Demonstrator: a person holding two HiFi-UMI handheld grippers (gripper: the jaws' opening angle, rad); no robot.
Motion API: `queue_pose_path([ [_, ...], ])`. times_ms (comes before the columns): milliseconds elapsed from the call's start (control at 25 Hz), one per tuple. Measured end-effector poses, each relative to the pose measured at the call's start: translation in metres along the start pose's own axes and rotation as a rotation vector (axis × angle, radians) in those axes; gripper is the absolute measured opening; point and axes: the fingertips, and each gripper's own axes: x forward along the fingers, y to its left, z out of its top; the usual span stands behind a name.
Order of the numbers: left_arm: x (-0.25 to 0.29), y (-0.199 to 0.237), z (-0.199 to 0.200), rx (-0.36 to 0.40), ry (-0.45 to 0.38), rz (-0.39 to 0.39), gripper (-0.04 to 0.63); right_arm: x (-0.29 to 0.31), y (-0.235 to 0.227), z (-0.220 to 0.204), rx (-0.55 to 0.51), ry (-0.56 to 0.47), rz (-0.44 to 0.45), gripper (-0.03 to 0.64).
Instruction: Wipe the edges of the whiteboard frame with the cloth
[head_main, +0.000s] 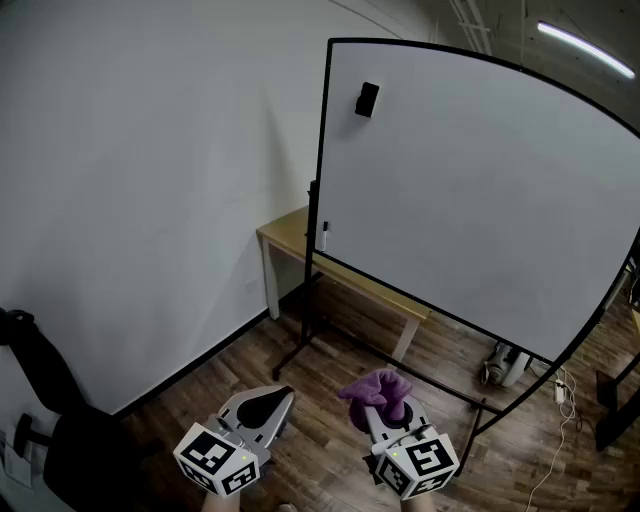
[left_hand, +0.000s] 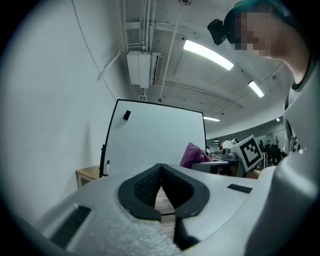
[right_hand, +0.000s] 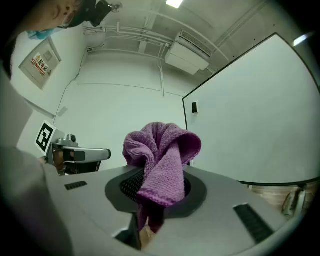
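Observation:
A large whiteboard (head_main: 480, 190) in a thin black frame (head_main: 322, 170) stands on a wheeled stand ahead of me, well beyond both grippers. My right gripper (head_main: 385, 412) is shut on a purple cloth (head_main: 377, 393), which bunches up above the jaws (right_hand: 162, 160). My left gripper (head_main: 268, 403) is shut with nothing in it; its jaws meet at the tips (left_hand: 160, 182). Both grippers hang low over the wooden floor, side by side. The whiteboard (left_hand: 155, 140) shows in the left gripper view, and its left frame edge (right_hand: 184, 112) in the right gripper view.
A small black eraser (head_main: 366, 99) sticks near the board's top left. A marker (head_main: 324, 236) stands at the left frame. A wooden table (head_main: 290, 235) sits behind the board against the white wall. A dark bag (head_main: 70, 440) lies at the lower left; cables (head_main: 565, 420) trail at right.

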Motion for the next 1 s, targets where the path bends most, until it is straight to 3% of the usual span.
queue_pose_path([
  [480,-0.002,-0.003,0.0,0.005,0.005,-0.002,0.017,-0.002,0.002,-0.004,0.009,0.002,0.003,0.067],
  [1000,-0.004,0.031,0.003,0.019,0.004,-0.029,0.017,0.028,0.014,-0.004,-0.001,-0.002,-0.033,0.067],
])
